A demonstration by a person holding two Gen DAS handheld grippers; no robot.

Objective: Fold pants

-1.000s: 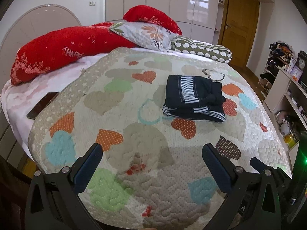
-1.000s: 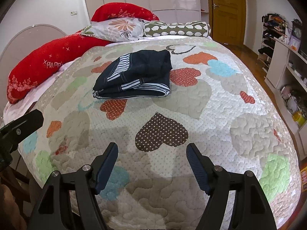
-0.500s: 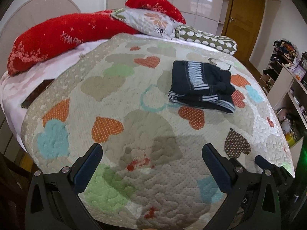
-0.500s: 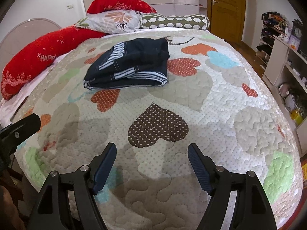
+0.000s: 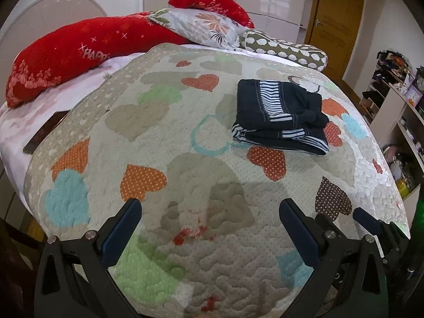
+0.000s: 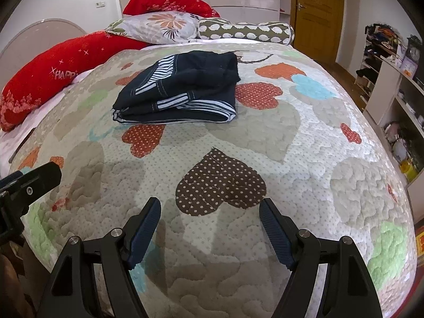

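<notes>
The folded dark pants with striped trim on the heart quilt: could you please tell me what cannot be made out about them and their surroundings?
- Folded dark pants with striped trim: underside and inner layers hidden by their own folds, both views.
- Flat dark object on the pink sheet: partly covered by the heart-patterned quilt, left wrist view; unidentifiable.
- Shelf items: too small and distorted, right wrist view.
- Left gripper and right gripper: bodies cut off by the bottom edge.

One folded pair of pants [image 5: 281, 116] at upper right. Four pillows along the top: two red [image 5: 66, 55] [image 5: 212, 2], one floral [image 5: 201, 27], one dotted bolster [image 5: 286, 53]. One quilt [image 5: 164, 137]. One door [image 5: 334, 13].
</notes>
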